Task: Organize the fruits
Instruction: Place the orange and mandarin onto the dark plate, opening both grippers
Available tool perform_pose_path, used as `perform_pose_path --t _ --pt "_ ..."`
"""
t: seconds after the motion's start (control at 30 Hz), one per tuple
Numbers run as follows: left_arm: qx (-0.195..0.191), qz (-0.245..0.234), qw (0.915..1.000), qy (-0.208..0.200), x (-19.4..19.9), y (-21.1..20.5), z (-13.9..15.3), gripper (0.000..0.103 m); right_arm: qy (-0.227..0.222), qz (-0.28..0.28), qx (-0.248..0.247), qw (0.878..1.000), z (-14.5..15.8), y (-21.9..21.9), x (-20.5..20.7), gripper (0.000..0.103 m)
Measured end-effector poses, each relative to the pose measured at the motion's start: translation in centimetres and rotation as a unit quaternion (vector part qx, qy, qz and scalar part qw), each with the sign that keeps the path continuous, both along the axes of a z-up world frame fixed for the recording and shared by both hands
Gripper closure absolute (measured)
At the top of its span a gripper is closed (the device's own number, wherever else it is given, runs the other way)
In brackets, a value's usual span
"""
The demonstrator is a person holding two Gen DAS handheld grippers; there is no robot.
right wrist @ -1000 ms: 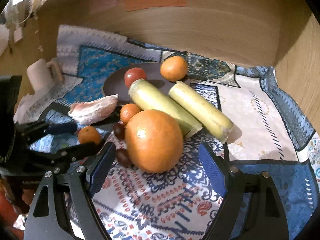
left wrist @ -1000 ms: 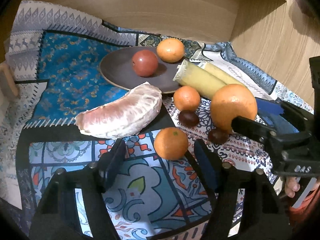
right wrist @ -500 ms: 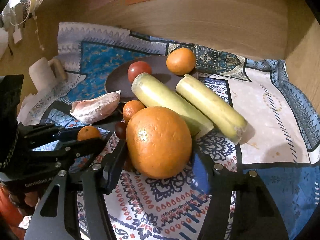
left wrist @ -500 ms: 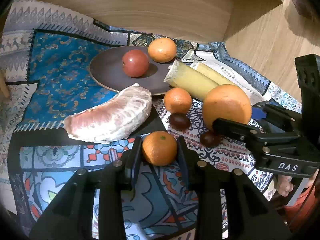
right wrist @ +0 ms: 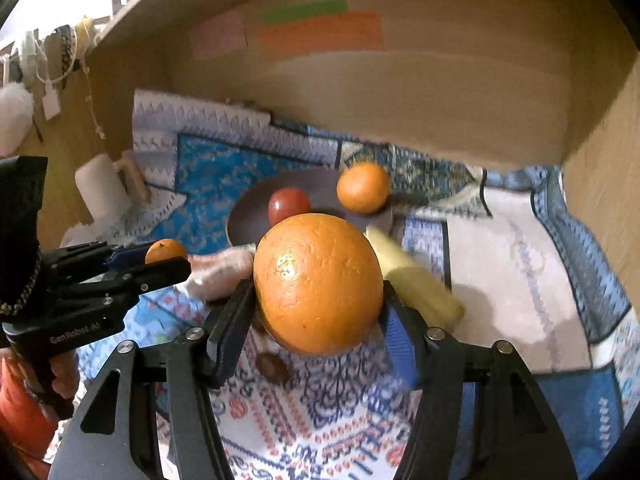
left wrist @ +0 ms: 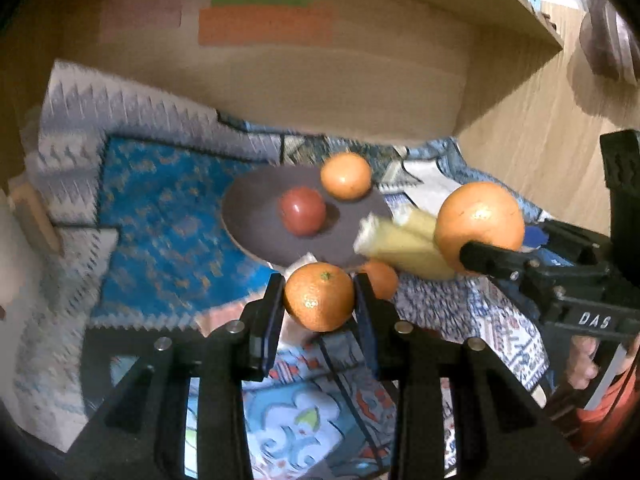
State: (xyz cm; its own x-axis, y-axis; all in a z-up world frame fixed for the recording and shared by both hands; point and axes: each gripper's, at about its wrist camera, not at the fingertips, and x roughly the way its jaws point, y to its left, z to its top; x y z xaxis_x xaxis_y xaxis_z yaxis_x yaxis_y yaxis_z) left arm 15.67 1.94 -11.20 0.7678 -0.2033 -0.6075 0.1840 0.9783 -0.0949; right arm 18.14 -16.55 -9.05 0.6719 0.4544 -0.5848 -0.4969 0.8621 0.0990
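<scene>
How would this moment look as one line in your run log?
left gripper: shut on small mandarin | right gripper: shut on large orange | plate: tomato, mandarin

Both cams ride right behind their own fingers and look forward and a bit down toward the wooden back wall (left wrist: 320, 92), so each one has its gripper's grabbed fruit huge and close at the bottom of the shot. The left wrist view faces the dark plate (left wrist: 256, 216) from the left side, while the right wrist view sees that plate (right wrist: 252, 216) from the right and slightly farther back. They share the plate, the patterned cloth (left wrist: 160, 216) and the coloured notes (right wrist: 320, 32), and each catches the other gripper at its edge.
</scene>
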Motion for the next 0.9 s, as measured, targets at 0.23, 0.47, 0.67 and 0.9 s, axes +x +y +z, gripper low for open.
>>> perform_pose_path --t 0.23,0.47,0.67,0.9 --pt "0.010 0.018 0.9995 -0.026 1.8 1.2 2.2 0.069 -0.036 0.001 0.006 0.999 2.8 0.3 2.2 0.045" --pt "0.021 0.035 0.9986 -0.034 4.2 2.0 3.4 0.069 -0.053 0.001 -0.020 0.998 3.6 1.3 5.2 0.045" --pt "0.030 0.044 0.9982 -0.028 6.3 2.4 3.4 0.069 -0.043 0.012 -0.027 0.999 3.9 2.0 7.9 0.045" --pt "0.039 0.056 0.9976 -0.011 9.5 2.8 2.8 0.069 -0.033 0.025 -0.038 0.998 4.0 2.9 10.6 0.045"
